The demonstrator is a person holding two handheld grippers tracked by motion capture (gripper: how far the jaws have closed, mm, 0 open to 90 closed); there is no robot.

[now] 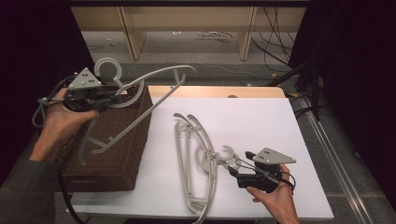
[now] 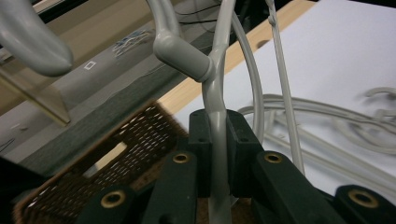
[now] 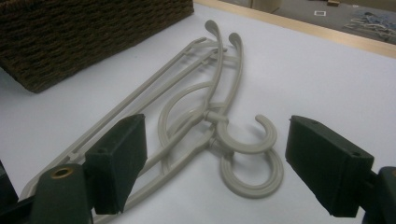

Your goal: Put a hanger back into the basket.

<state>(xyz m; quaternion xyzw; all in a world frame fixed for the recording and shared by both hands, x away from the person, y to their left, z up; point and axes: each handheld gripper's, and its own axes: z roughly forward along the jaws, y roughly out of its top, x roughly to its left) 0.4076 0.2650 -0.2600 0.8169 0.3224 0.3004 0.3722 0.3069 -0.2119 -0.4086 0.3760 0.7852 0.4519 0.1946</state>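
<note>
one grey plastic hanger [image 1: 135, 93] is held up over the brown wicker basket [image 1: 116, 154], clamped at its neck just below the hook, tilted, with its arms spread out to the right above the basket's top. two more grey hangers [image 1: 198, 158] lie flat on the white table surface [image 1: 261, 121], stacked together, hooks side by side.

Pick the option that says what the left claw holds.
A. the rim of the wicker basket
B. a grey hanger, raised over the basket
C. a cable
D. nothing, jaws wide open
B: the left claw is clamped on a grey hanger lifted above the wicker basket.
</note>
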